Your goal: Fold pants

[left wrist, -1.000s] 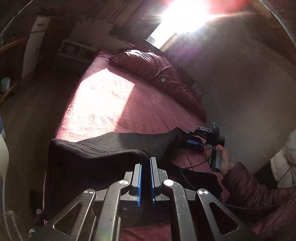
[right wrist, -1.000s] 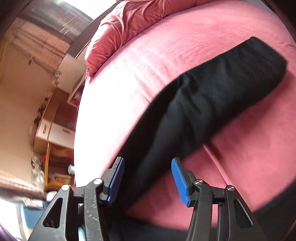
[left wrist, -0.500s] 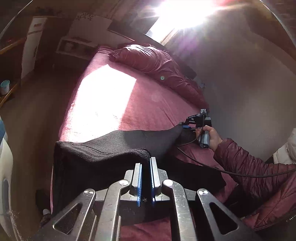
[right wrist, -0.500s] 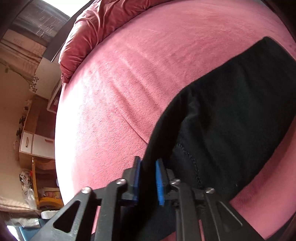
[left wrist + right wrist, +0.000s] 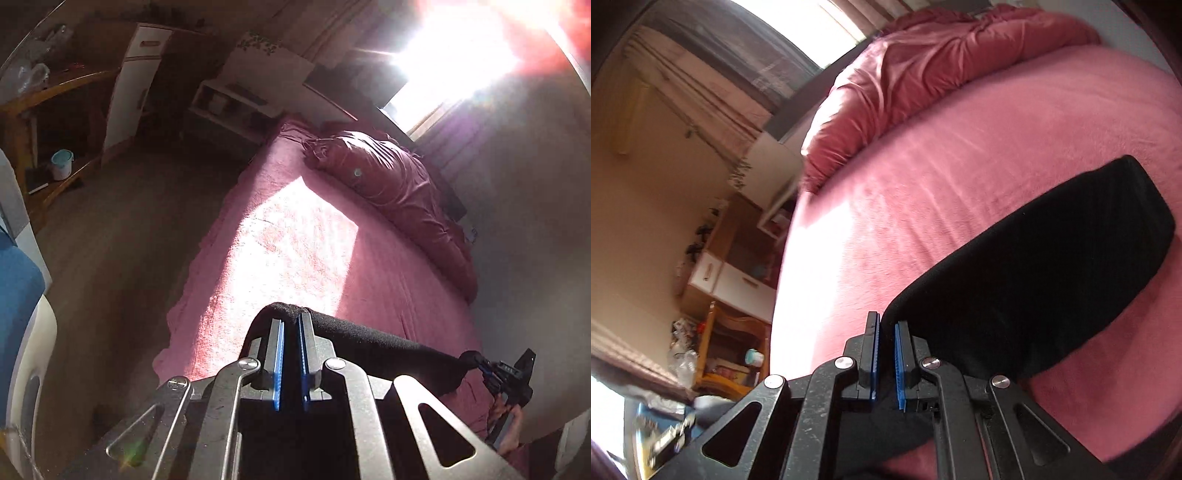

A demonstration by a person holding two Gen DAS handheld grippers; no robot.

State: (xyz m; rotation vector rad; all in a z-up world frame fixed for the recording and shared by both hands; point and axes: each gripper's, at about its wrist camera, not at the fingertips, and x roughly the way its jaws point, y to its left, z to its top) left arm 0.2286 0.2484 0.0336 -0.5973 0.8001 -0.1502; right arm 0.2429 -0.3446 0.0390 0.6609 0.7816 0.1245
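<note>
Since a second ago, both grippers have risen, lifting the black pants off the bed. From the left wrist view, the left gripper (image 5: 290,325) is clamped on a soft, matte fold of the pants (image 5: 388,347), which stretch taut to the right gripper (image 5: 484,367), small and partly cut off at the edge; glare washes out the window. From the right wrist view, the right gripper (image 5: 886,328) pinches the pants' (image 5: 1052,273) edge, the rounded cloth hanging over the fuzzy pink bed (image 5: 960,147).
</note>
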